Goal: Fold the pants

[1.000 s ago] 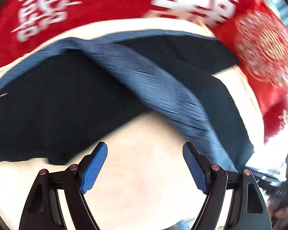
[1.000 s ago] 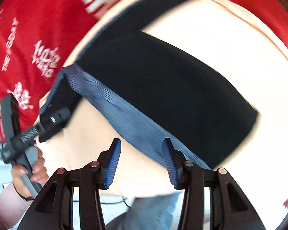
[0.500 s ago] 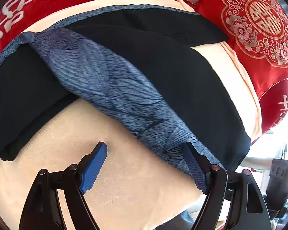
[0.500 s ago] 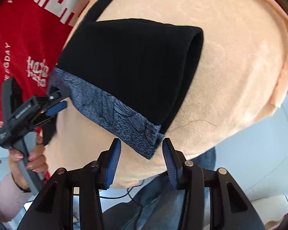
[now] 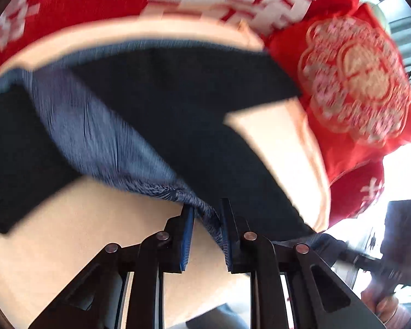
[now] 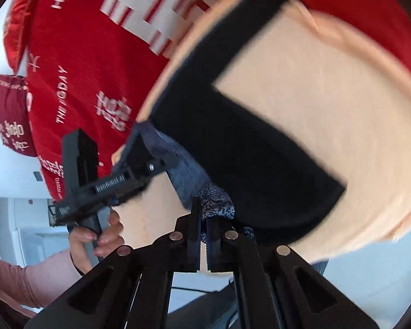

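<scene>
Black pants with a blue patterned waistband lie on a peach padded surface. My left gripper is closing, and the near end of the waistband is bunched between its blue pads. In the right wrist view the pants run away to the upper right. My right gripper is shut on the other corner of the waistband, where the patterned cloth puckers at its tips. The stretch of band between the two grips hangs slightly raised. Both views are blurred by motion.
Red cushions with white lettering crowd the far and side edges of the peach surface. A person's hand in a pink sleeve holds the other tool at the left. The floor lies beyond the near edge.
Both grippers stood open short of the waistband; now each has closed on an end of it. The band has bunched at the tips and both views have shifted.
</scene>
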Demonstrator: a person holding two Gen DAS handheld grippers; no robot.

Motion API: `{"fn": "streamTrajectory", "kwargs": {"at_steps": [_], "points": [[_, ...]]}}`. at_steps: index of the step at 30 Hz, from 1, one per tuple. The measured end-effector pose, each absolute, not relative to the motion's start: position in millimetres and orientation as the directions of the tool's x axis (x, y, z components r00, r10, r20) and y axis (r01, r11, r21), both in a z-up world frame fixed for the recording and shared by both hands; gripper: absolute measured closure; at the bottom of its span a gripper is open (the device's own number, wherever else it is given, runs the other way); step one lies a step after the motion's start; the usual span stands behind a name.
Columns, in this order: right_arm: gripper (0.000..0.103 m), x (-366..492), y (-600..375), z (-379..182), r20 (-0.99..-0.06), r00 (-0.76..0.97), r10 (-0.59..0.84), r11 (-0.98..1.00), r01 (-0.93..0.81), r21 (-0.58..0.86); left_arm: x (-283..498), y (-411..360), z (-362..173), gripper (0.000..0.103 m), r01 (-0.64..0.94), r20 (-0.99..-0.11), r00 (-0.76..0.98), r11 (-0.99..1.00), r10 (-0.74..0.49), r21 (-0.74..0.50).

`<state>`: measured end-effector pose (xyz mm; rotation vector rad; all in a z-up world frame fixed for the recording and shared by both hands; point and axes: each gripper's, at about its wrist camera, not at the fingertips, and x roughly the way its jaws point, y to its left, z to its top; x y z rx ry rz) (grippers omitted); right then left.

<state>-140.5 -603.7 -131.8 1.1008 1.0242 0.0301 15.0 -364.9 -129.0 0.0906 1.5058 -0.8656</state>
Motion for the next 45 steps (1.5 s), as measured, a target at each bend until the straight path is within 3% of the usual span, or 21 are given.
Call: {"fn": "streamTrajectory", "kwargs": {"at_steps": [5, 11, 13, 14, 17, 19, 20, 21, 25, 27, 29, 30, 32, 35, 39, 40, 41, 45], "points": [[0.100, -77, -668, -88, -0.680, 0.589, 0.437, 0.601, 0.371, 0.708, 60, -409, -98, 0.082, 0.563, -0.867, -0.069, 0.698, -0.494, -0.442], [0.100, 27, -743, -70, -0.759, 0.525, 0.385, 0.721, 0.342, 0.603, 114, -443, -71, 0.081, 0.581, -0.869, 0.134, 0.749, -0.476, -0.320], [0.099, 66, -761, -74, -0.791, 0.494, 0.361, 0.753, 0.345, 0.560, 122, -438, -70, 0.047, 0.567, -0.882, 0.187, 0.781, -0.432, -0.262], [0.098, 77, -768, -77, -0.805, 0.480, 0.350, 0.764, 0.351, 0.542, 125, -432, -70, 0.016, 0.548, -0.885, 0.223, 0.804, -0.408, -0.233], [0.095, 102, -783, -100, -0.872, 0.408, 0.270, 0.800, 0.409, 0.439, 129, -420, -81, 0.014, 0.528, -0.897, 0.258, 0.830, -0.358, -0.179], [0.061, 119, -788, -114, -0.904, 0.366, 0.221, 0.821, 0.430, 0.375, 129, -415, -100, 0.014, 0.513, -0.921, 0.250, 0.847, -0.299, -0.136], [0.025, 124, -787, -116, -0.910, 0.362, 0.202, 0.832, 0.427, 0.354, 130, -414, -110, 0.014, 0.503, -0.932, 0.239, 0.856, -0.273, -0.122], [0.022, 130, -785, -114, -0.908, 0.377, 0.180, 0.848, 0.409, 0.338, 132, -415, -119, 0.014, 0.494, -0.941, 0.231, 0.863, -0.249, -0.107], [0.022, 137, -774, -96, -0.908, 0.401, 0.125, 0.888, 0.362, 0.282, 135, -414, -154, 0.014, 0.468, -0.968, 0.197, 0.882, -0.157, -0.048], [0.022, 126, -771, -86, -0.882, 0.436, 0.179, 0.867, 0.354, 0.351, 137, -418, -161, 0.014, 0.466, -0.970, 0.204, 0.885, -0.131, -0.021], [0.032, 104, -762, -85, -0.864, 0.452, 0.224, 0.838, 0.363, 0.407, 137, -419, -165, 0.014, 0.459, -0.971, 0.206, 0.888, -0.125, -0.016], [0.041, 87, -754, -93, -0.867, 0.436, 0.240, 0.822, 0.384, 0.421, 138, -421, -167, 0.014, 0.458, -0.971, 0.201, 0.889, -0.129, -0.023], [0.046, 61, -743, -113, -0.891, 0.382, 0.244, 0.800, 0.440, 0.408, 137, -425, -171, 0.014, 0.467, -0.972, 0.199, 0.884, -0.128, -0.021], [0.048, 26, -735, -152, -0.937, 0.292, 0.192, 0.771, 0.545, 0.328, 131, -431, -182, 0.014, 0.499, -0.974, 0.201, 0.867, -0.107, 0.008], [0.049, 16, -754, -186, -0.939, 0.319, 0.131, 0.672, 0.668, 0.321, 125, -434, -202, 0.014, 0.512, -0.980, 0.182, 0.859, -0.085, 0.020], [0.060, 18, -758, -190, -0.931, 0.339, 0.136, 0.647, 0.681, 0.342, 125, -433, -203, 0.014, 0.509, -0.979, 0.184, 0.860, -0.087, 0.020], [0.094, 23, -760, -189, -0.927, 0.356, 0.116, 0.652, 0.677, 0.341, 126, -433, -202, 0.014, 0.506, -0.979, 0.186, 0.862, -0.085, 0.021], [0.095, 42, -749, -153, -0.903, 0.429, 0.023, 0.775, 0.564, 0.287, 127, -436, -199, 0.014, 0.520, -0.975, 0.212, 0.853, -0.073, 0.049]]}}
